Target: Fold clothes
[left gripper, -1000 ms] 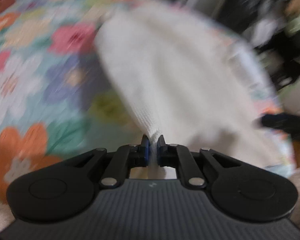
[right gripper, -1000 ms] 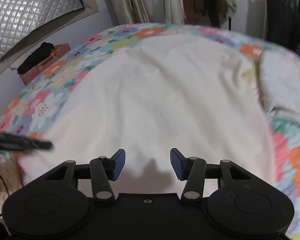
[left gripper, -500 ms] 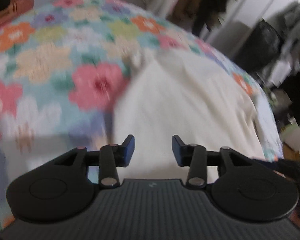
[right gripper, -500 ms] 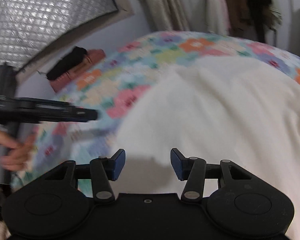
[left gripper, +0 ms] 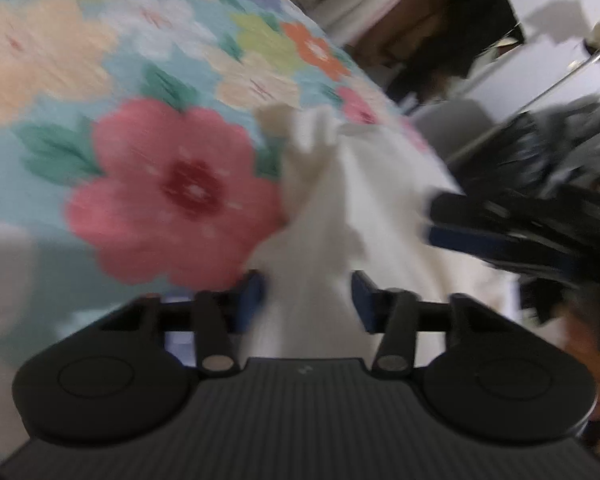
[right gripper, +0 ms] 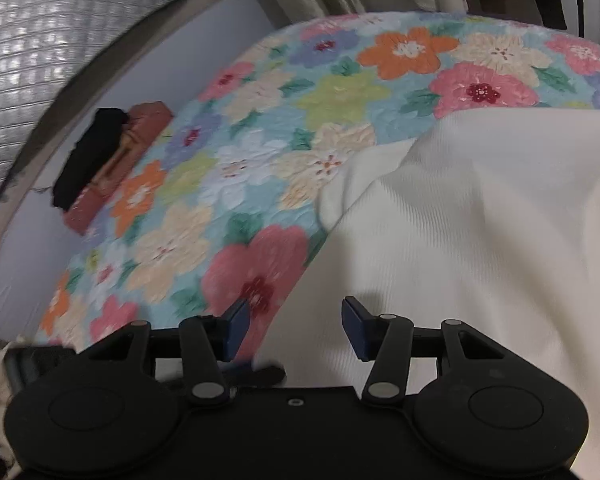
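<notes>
A cream garment [right gripper: 480, 240] is spread on the floral bedspread [right gripper: 260, 152]. The left gripper [left gripper: 307, 300] has just been closing, yet its jaws are seen parted around a raised fold, apparently unpinched through blur. The right gripper [right gripper: 292, 328] is held released over the garment's edge.

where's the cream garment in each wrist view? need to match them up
Left wrist: the cream garment runs from the picture's middle down between the left gripper's fingers, widening right.
Right wrist: it fills the right half, its edge passing between the right gripper's open fingers.
Shared landmark: the pink flower on the floral bedspread, left of the garment's edge.
</notes>
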### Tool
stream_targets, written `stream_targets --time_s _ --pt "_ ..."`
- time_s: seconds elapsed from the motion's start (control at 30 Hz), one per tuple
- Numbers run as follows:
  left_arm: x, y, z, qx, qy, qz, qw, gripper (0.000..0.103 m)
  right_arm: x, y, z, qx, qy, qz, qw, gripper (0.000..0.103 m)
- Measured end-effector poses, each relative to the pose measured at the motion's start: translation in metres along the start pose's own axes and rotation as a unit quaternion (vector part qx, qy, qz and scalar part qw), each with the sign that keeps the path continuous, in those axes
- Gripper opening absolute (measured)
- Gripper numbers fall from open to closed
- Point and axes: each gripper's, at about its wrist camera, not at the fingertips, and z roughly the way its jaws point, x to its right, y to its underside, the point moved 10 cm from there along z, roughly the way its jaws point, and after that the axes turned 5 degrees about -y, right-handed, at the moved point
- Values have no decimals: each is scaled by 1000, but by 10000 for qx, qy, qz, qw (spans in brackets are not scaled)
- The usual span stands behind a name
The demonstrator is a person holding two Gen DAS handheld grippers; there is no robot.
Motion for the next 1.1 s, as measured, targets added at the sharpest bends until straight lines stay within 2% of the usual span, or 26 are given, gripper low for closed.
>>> stream_targets --time_s 0.1,0.23,0.3,0.33,0.37,0.4,0.43,0.47,0.57,0.6,0.67,0.7,0.8,0.87,0.93,1.0,1.1 --pt "13 4 9 -148 589 -142 9981 7 7 -14 27 -170 151 -71 9997 60" --pt "29 9 14 -183 705 166 9972 7 17 -17 59 -749 392 -273 9960 66" --pt "32 12 19 -286 829 129 9961 7 24 -9 73 -1075 668 -533 9905 66" --pt "33 14 22 -379 877 103 9954 7 24 -6 76 -1054 733 -741 9890 63" --pt "31 15 24 -423 782 123 9960 7 24 -2 79 -1031 798 -947 9869 48" --pt "30 13 24 -380 615 214 9972 7 23 0 78 -951 801 -1089 9862 37" --pt "28 11 23 -321 439 319 9980 7 23 2 77 -871 803 -1229 9853 19" --pt "26 8 22 -261 262 424 9984 7 24 2 72 -751 782 -1216 9866 10" --pt "24 -8 5 206 -277 794 9962 8 28 2 55 -393 716 -1176 9897 6" --pt "20 -15 -3 480 -635 912 9926 7 30 4 47 -261 728 -1158 9903 6" --pt "19 -21 -12 901 -1012 1241 9830 9 37 9 26 16 818 -1120 9903 6" --pt "17 -21 -11 933 -1040 1229 9825 10 41 10 17 139 864 -1055 9906 6" --pt "13 -9 5 497 -794 750 9928 11 52 18 -19 524 996 -1011 9885 6" --pt "20 0 15 311 -718 740 9942 11 60 24 -48 776 1128 -1097 9845 6" --pt "35 11 25 162 -617 999 9930 12 74 31 -79 980 1234 -998 9825 5" --pt "51 22 31 52 -526 1249 9908 21 92 39 -108 1168 1379 -834 9800 5" --pt "70 35 39 -49 -420 1498 9878 24 124 55 -141 1306 2046 -768 9671 5"
